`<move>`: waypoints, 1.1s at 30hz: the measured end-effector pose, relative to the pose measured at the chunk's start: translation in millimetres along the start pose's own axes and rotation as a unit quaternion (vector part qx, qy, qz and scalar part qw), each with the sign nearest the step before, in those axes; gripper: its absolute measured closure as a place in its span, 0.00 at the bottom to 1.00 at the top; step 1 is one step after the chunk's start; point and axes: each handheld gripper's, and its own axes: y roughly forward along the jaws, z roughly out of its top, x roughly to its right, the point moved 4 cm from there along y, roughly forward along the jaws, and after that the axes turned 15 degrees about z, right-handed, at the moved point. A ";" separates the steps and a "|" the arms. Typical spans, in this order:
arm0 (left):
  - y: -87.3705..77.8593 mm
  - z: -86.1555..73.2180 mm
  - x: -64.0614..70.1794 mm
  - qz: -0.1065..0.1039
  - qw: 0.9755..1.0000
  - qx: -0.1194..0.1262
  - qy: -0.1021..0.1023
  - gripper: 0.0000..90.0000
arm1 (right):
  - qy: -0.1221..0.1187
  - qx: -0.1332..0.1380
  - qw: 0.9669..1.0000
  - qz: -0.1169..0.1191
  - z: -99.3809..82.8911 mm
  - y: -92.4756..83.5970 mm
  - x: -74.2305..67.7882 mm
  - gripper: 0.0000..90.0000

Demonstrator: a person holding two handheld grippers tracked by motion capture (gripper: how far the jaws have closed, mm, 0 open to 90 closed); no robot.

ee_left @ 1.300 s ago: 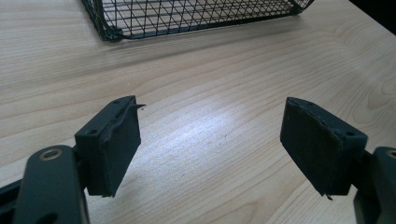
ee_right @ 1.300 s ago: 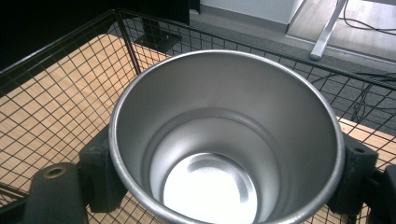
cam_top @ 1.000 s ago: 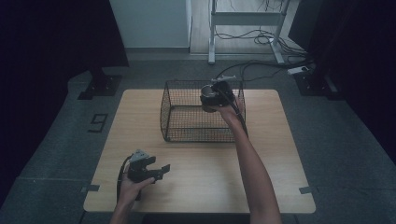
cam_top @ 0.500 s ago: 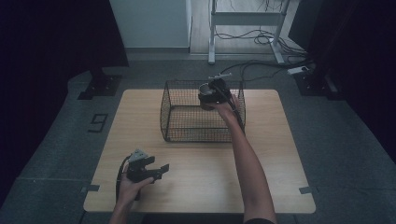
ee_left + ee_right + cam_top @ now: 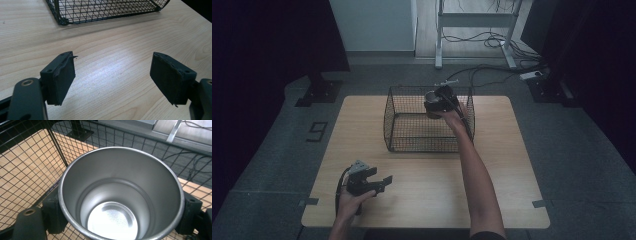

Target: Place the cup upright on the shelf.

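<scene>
One wooden table (image 5: 512, 165); one black wire basket (image 5: 412, 131) at its far middle; two grippers, left gripper (image 5: 379, 182) spread and empty near the front edge, right gripper (image 5: 432, 106) pinching one steel cup (image 5: 120, 195), upright, inside the basket's mesh walls.

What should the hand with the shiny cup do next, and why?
Probably lower the metal cup a little further and set it on the floor of the wire basket. The right tongs grip it upright above the basket's far right corner, and the cup is empty.
</scene>
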 end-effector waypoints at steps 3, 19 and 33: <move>1.4 -0.8 -1.6 0.001 1.000 -0.003 0.000 0.23 | -0.008 -0.014 1.000 -0.002 -4.3 8.3 -0.4 0.21; 2.7 -1.3 2.1 -0.001 1.000 -0.004 0.004 0.23 | -0.008 -0.039 0.999 -0.005 -13.6 21.6 6.1 0.21; 1.4 -1.3 -2.3 0.001 1.000 -0.002 -0.001 0.23 | 0.001 -0.056 0.998 0.001 -23.6 37.2 10.9 0.21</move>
